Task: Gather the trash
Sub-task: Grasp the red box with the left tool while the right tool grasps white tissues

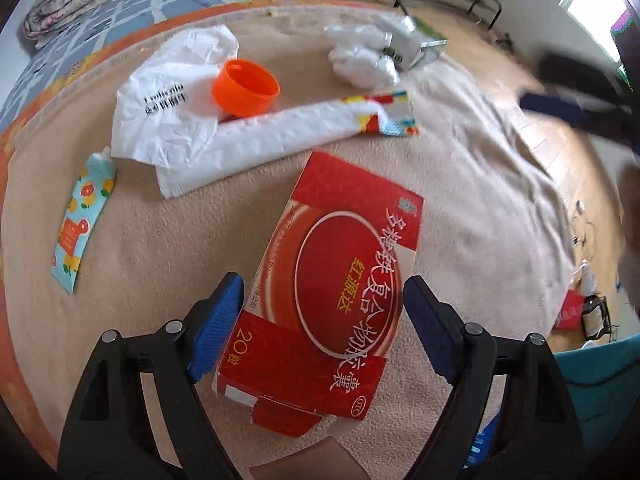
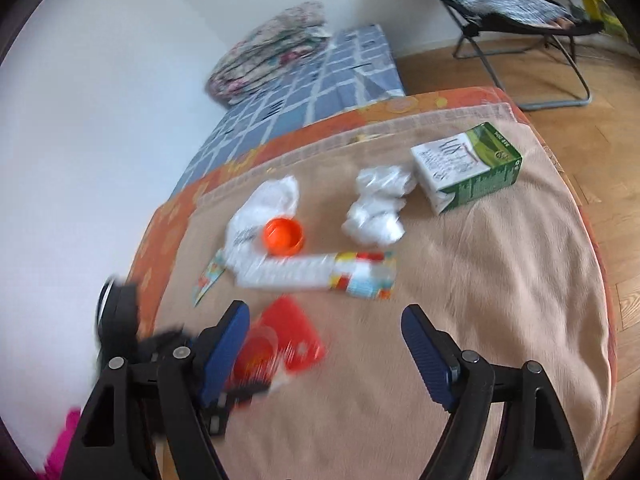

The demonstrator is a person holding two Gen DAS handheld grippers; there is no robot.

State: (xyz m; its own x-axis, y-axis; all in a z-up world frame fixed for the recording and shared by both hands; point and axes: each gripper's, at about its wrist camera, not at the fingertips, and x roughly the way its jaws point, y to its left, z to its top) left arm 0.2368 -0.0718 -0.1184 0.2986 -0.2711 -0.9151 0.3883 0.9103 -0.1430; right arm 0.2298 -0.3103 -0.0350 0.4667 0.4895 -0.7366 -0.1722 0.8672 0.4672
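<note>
Nearest in the left wrist view, the left gripper (image 1: 320, 320) stands wide with the red medicine box (image 1: 332, 280) lying flat between its jaws at the lower middle of the frame. The left pad sits right at the box's long edge, the right pad just clear of it, so the box looks straddled for a pinch across its width and not yet squeezed. The box rests on the beige blanket (image 1: 460, 208), a soft, even surface where scattered litter is easy to reach from above.

In the right wrist view the right gripper (image 2: 324, 344) is also spread wide and holds nothing. Only blanket lies between its jaws, and the red box shows blurred at the lower left, beside its left finger.

Further up the left view lies a long white wrapper (image 1: 280, 132) with a coloured end. An orange cap (image 1: 245, 87) sits open side up on a crumpled white bag (image 1: 168, 108). At the left edge lies a flat fruit-print packet (image 1: 82, 216). Farthest, at the upper middle, a wad of clear plastic (image 1: 360, 60) rests against a green-and-white carton (image 1: 416, 46).
</note>
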